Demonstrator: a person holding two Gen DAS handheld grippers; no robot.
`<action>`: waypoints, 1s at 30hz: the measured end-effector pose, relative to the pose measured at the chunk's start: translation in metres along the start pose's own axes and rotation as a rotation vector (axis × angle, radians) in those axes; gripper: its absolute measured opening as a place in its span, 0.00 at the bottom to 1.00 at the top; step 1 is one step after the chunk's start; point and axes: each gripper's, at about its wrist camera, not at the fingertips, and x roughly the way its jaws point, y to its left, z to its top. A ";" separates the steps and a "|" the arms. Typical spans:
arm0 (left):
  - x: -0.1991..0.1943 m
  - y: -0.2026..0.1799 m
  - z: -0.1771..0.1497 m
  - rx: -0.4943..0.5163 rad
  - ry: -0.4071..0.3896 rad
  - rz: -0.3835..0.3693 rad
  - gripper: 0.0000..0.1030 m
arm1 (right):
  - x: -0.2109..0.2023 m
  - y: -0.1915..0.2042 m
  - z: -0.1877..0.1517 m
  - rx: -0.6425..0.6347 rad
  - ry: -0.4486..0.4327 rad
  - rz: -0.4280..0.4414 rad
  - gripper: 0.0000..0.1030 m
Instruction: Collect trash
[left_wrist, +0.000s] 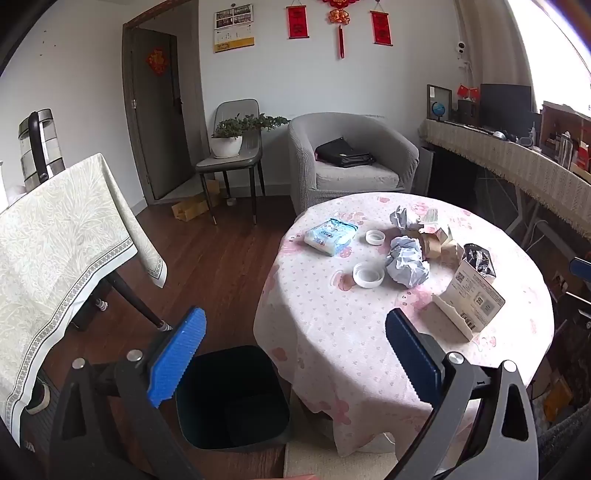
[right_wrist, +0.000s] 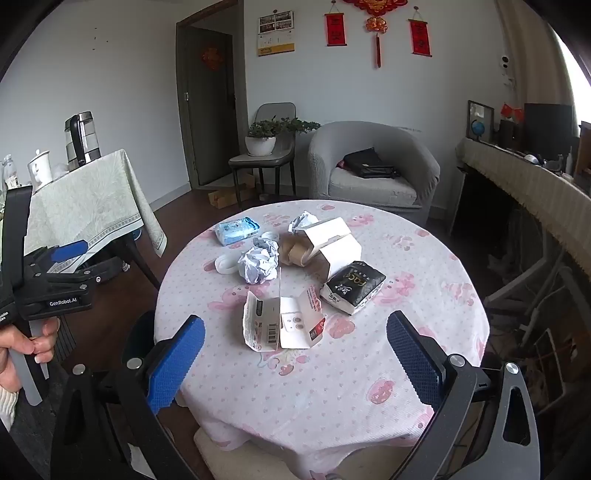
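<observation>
Both grippers, left (left_wrist: 295, 347) and right (right_wrist: 295, 347), hover with fingers spread and empty above the round table (right_wrist: 332, 387). Trash sits mid-table: a crumpled paper ball (right_wrist: 258, 264), likely light and soft enough to pinch anywhere, and a flattened carton (right_wrist: 284, 325), probably best gripped by an edge. The black bin (left_wrist: 232, 395) stands on the floor beside the table.

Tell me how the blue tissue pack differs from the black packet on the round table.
The tissue pack is light blue and white; the black packet is black with gold lettering and white ends. The tissue pack lies on the far left part of the table, beyond the crumpled paper; the black packet sits toward the right, beside the open white box. The tissue pack looks smooth and flat, the black packet crinkled. Both are soft-wrapped, lying down, ungripped.
</observation>
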 end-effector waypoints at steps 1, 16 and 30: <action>0.000 0.001 0.000 -0.002 -0.001 0.001 0.97 | 0.000 0.000 0.000 0.000 0.002 0.003 0.97; 0.003 -0.001 -0.002 -0.019 0.017 -0.029 0.97 | 0.002 0.003 0.001 -0.019 0.009 0.002 0.97; 0.006 0.006 -0.001 -0.042 0.025 -0.008 0.97 | 0.002 0.004 0.000 -0.016 0.008 0.006 0.97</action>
